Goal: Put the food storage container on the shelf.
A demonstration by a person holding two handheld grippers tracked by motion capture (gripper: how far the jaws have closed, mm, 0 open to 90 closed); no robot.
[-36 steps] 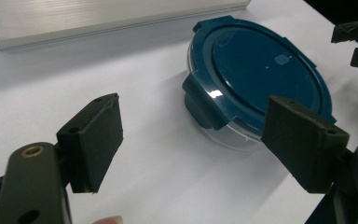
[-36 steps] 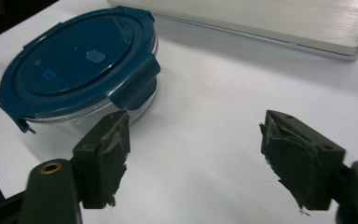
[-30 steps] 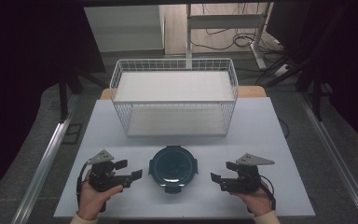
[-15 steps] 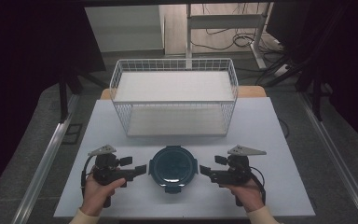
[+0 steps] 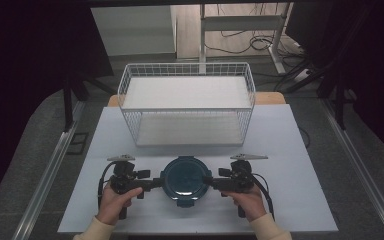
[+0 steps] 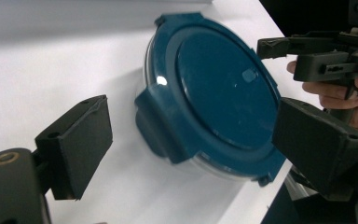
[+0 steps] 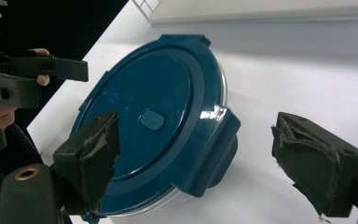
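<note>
A round clear container with a dark blue clip-on lid [image 5: 185,175] sits on the white table near its front edge. My left gripper [image 5: 152,184] is at the container's left side, open, and one of the lid's clip tabs [image 6: 161,135] lies between its jaws [image 6: 193,135]. My right gripper [image 5: 211,181] is at the container's right side, also open, its jaws [image 7: 200,149] standing either side of the opposite clip tab [image 7: 219,144]. Neither gripper's pads press on the lid. Each gripper view shows the other gripper and hand beyond the container.
A white wire basket [image 5: 187,102] with a white floor stands at the back middle of the table [image 5: 300,165], a little beyond the container. Dark floor, metal rails and desk legs surround the table.
Both grippers have moved inward from the sides, closing in on the container until their open jaws reach its left and right clip tabs. The container has not moved.
</note>
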